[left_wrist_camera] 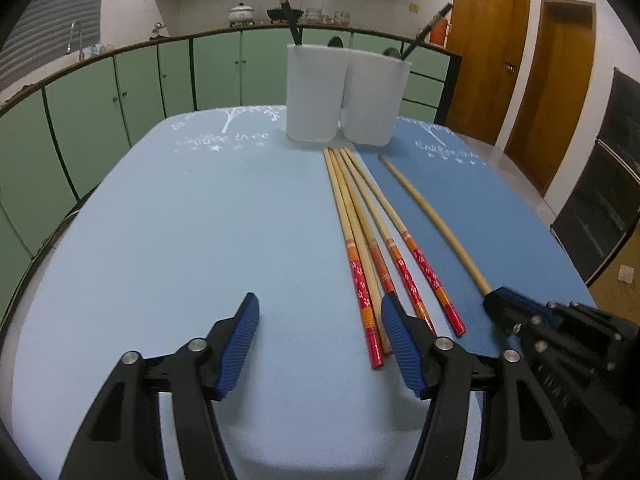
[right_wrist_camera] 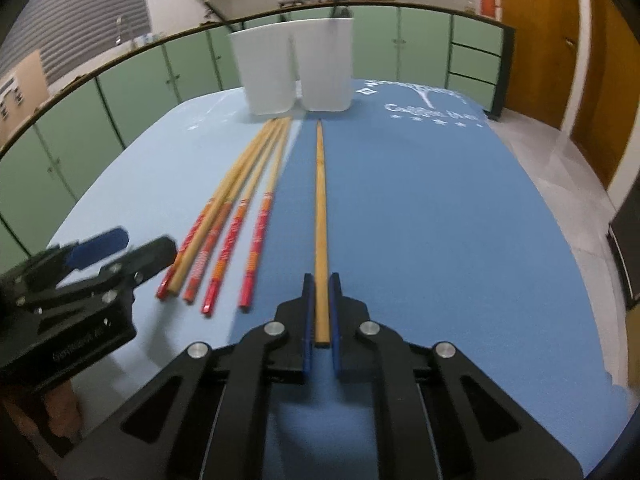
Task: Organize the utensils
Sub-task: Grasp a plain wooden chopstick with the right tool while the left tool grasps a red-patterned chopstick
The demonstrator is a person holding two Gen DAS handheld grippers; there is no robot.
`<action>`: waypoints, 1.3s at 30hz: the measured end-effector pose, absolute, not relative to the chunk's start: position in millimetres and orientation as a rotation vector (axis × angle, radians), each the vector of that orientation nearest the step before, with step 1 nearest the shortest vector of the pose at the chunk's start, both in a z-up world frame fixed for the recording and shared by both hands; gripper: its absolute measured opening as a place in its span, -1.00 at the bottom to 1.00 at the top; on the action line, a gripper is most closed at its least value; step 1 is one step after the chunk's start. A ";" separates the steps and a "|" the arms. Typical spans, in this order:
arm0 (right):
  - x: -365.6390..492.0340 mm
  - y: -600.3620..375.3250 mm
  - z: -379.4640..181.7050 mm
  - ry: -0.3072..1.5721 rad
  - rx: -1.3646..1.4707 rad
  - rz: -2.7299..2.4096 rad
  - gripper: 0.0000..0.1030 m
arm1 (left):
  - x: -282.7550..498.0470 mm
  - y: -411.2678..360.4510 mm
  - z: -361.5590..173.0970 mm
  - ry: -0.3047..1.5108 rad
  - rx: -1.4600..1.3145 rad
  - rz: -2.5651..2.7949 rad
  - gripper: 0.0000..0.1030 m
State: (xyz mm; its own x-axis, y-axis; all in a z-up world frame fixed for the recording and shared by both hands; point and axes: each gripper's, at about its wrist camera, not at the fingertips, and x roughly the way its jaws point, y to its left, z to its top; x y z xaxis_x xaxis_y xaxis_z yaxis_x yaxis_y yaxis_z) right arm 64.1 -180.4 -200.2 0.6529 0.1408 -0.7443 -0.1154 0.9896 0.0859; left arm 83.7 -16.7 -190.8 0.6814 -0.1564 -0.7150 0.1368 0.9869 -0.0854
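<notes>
My right gripper (right_wrist_camera: 321, 284) is shut on the near end of a plain wooden chopstick (right_wrist_camera: 320, 208), which points toward two white holders (right_wrist_camera: 294, 66); it also shows in the left wrist view (left_wrist_camera: 434, 222). Several red-handled chopsticks (left_wrist_camera: 372, 240) lie side by side on the blue mat, with one plain stick among them. They also show in the right wrist view (right_wrist_camera: 236, 216). My left gripper (left_wrist_camera: 320, 312) is open and empty, its right finger beside the red handles. The holders (left_wrist_camera: 348, 96) hold dark utensils.
A light blue mat (left_wrist_camera: 180, 220) and a darker blue mat (right_wrist_camera: 440, 208) cover the table. Green cabinets (left_wrist_camera: 100, 92) run behind, wooden doors (left_wrist_camera: 520, 68) stand at the right. The left gripper (right_wrist_camera: 100, 256) shows in the right wrist view.
</notes>
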 end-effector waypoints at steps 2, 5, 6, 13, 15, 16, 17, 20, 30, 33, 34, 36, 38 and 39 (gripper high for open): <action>65.1 -184.1 -200.0 0.848 0.044 0.144 -0.88 | 84.4 -17.1 -193.3 0.819 -0.027 -0.167 -0.02; 66.0 -185.8 -200.8 0.848 0.054 0.143 -0.88 | 85.3 -18.7 -194.2 0.824 -0.016 -0.167 -0.03; 66.0 -185.8 -200.9 0.848 0.055 0.144 -0.88 | 85.7 -20.1 -194.0 0.826 -0.010 -0.168 -0.03; 66.6 -186.4 -200.3 0.849 0.063 0.146 -0.88 | 88.3 -29.9 -195.1 0.844 0.030 -0.184 -0.60; 66.4 -186.3 -200.2 0.848 0.064 0.146 -0.88 | 87.9 -32.1 -194.7 0.842 0.034 -0.191 -0.83; 66.1 -186.2 -200.2 0.848 0.063 0.145 -0.88 | 88.1 -32.0 -194.8 0.842 0.034 -0.189 -0.88; 65.8 -185.9 -200.1 0.847 0.062 0.143 -0.88 | 88.3 -31.0 -194.9 0.842 0.028 -0.188 -0.88; 71.0 -185.1 -199.6 0.847 0.058 0.135 -0.88 | 92.3 -27.0 -194.9 0.849 0.003 -0.178 -0.89; 65.1 -199.0 -192.5 0.824 0.082 0.167 -0.66 | 88.1 -12.4 -192.6 0.843 -0.078 -0.185 -0.71; 54.5 -202.3 -190.5 0.809 0.091 0.170 -0.62 | 78.6 -11.4 -194.2 0.826 -0.069 -0.196 -0.68; 52.8 -202.1 -190.6 0.808 0.095 0.173 -0.61 | 75.6 -11.2 -194.7 0.817 -0.068 -0.198 -0.68; 49.4 -201.7 -191.5 0.805 0.098 0.179 -0.61 | 72.8 -11.3 -194.3 0.805 -0.069 -0.199 -0.65; 47.3 -201.0 -193.3 0.807 0.096 0.179 -0.61 | 70.7 -12.4 -193.7 0.799 -0.068 -0.201 -0.58; 47.2 -201.3 -194.4 0.810 0.099 0.180 -0.61 | 70.2 -12.9 -193.6 0.798 -0.067 -0.200 -0.56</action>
